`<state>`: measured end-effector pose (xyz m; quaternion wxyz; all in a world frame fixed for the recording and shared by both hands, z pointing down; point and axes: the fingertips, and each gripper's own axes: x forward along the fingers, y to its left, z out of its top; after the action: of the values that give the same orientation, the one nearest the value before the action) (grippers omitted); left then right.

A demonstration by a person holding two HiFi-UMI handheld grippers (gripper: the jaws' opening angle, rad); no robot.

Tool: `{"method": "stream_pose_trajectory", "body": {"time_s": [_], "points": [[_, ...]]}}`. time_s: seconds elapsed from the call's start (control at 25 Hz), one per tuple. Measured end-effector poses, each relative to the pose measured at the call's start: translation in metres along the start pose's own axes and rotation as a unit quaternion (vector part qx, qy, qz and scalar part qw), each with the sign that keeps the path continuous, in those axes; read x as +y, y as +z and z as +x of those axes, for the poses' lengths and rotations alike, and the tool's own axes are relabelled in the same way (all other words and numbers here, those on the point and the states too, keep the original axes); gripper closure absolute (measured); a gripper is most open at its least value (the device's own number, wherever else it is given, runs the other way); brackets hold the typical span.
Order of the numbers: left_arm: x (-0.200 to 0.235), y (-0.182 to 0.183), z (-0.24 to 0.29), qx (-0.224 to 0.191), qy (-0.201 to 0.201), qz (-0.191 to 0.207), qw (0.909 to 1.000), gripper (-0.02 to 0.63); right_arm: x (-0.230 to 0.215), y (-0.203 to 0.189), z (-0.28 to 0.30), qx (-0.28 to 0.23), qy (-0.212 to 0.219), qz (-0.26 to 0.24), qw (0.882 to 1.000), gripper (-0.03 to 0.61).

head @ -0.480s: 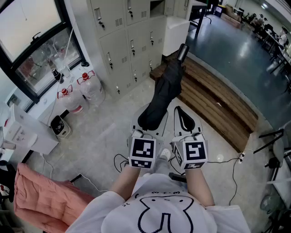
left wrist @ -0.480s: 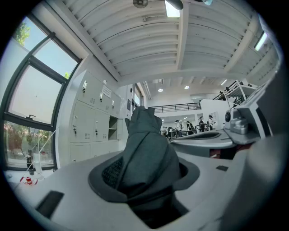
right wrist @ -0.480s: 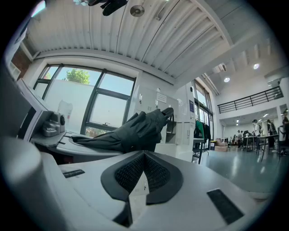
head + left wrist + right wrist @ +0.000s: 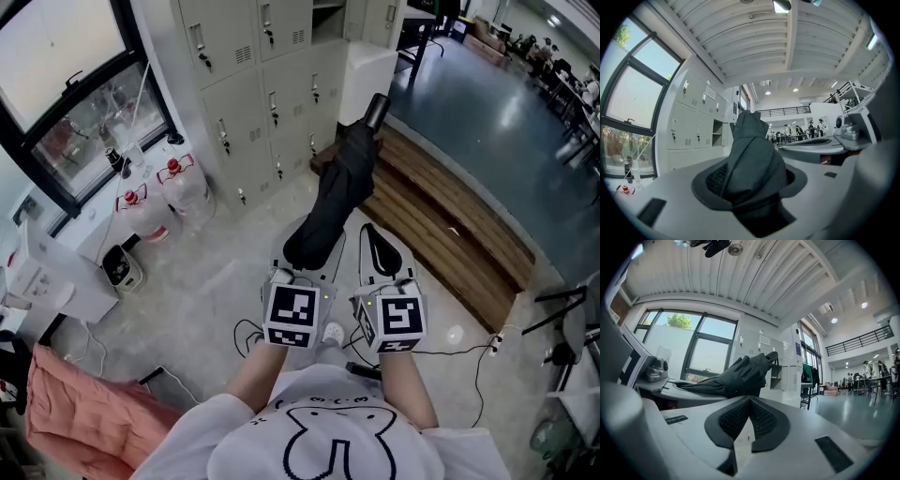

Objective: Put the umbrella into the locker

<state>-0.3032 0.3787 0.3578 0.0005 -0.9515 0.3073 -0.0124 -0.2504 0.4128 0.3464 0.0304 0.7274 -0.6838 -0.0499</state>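
Note:
A folded black umbrella [image 4: 342, 178] points away from me toward the grey lockers [image 4: 262, 94], handle end farthest. My left gripper [image 4: 309, 251] is shut on its near fabric end, which fills the jaws in the left gripper view [image 4: 750, 159]. My right gripper [image 4: 380, 248] is held level beside it on the right, shut with nothing between its pads [image 4: 764, 420]. In the right gripper view the umbrella [image 4: 736, 376] lies off to the left. One upper locker compartment [image 4: 717, 133] stands open.
Two water jugs [image 4: 178, 183] stand on the floor left of the lockers. A white cabinet [image 4: 370, 75] and a low wooden platform [image 4: 441, 225] lie to the right. Pink cloth [image 4: 84, 422] is at lower left. Cables [image 4: 469, 328] trail on the floor.
The view has crept slightly toward the lockers. Both grippers and the umbrella keep the same pose.

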Motion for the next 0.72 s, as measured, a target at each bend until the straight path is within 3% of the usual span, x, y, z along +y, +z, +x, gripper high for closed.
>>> {"method": "stream_pose_trajectory", "body": {"time_s": [0.44,0.72], "points": [[0.019,0.017,0.130,-0.010,0.030,-0.007,0.9995,0.377,-0.085,-0.006,0.098,0.000,0.044,0.001,0.999,0.563],[0.024,0.020,0.177,-0.005,0.048,-0.013,0.9987,0.377,-0.121,-0.005,0.133,-0.002,0.059,-0.008,0.998,0.563]]}}
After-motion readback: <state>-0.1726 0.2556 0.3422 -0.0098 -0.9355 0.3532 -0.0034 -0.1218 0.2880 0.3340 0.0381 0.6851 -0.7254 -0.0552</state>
